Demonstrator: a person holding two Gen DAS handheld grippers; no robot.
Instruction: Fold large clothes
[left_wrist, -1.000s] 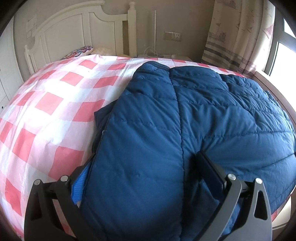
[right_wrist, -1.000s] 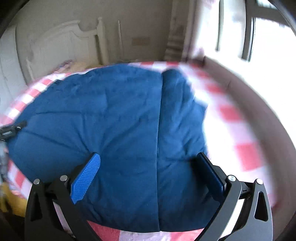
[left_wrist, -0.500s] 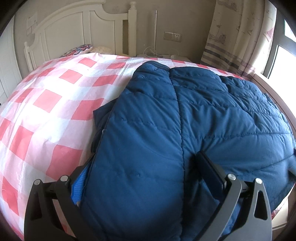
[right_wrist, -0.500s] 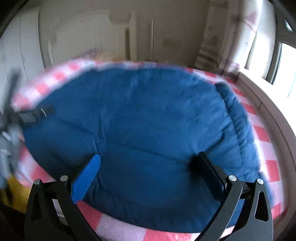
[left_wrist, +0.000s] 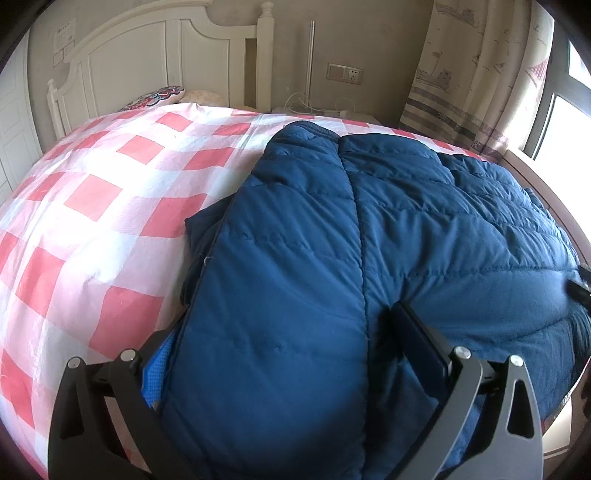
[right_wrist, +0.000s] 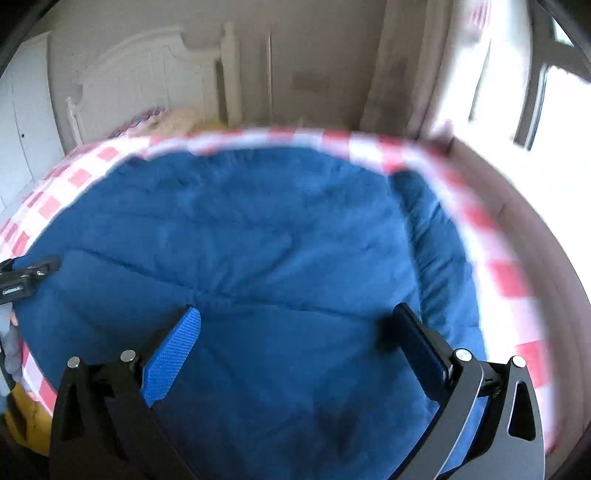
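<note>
A person works a fold into a navy quilted jacket (left_wrist: 369, 229) spread on a bed, with a pair of tongs in each hand. The left tongs (left_wrist: 280, 350) straddle the jacket's near hem: padded fabric fills the gap between the two widely set fingers, one finger showing on top of the cloth and the blue-padded one half hidden at its edge, so whether they actually pinch the hem cannot be told. The right tongs (right_wrist: 295, 343) hang spread apart just over the jacket (right_wrist: 258, 258), gripping nothing; their blue ribbed pad (right_wrist: 171, 354) and black finger frame bare fabric, though motion blur softens that view.

The step in hand looks to be a mid-fold: a sleeve or side panel appears already turned in along the left, where a darker layer peeks out beneath the body. The next move probably calls for both tongs to bite the near hem and carry it away toward the collar, lifting high enough that the bulky filling does not drag or spring open.

The jacket is puffy and matte, stitched in shallow horizontal channels with one long seam running up its middle to a ribbed collar. It lies on a pink-and-white checked cover (left_wrist: 96, 206), smooth and faintly glossy. Beyond stand a white panelled headboard (left_wrist: 155, 66), a patterned pillow (left_wrist: 155, 98) and a printed curtain (left_wrist: 465, 81) by a bright window.
</note>
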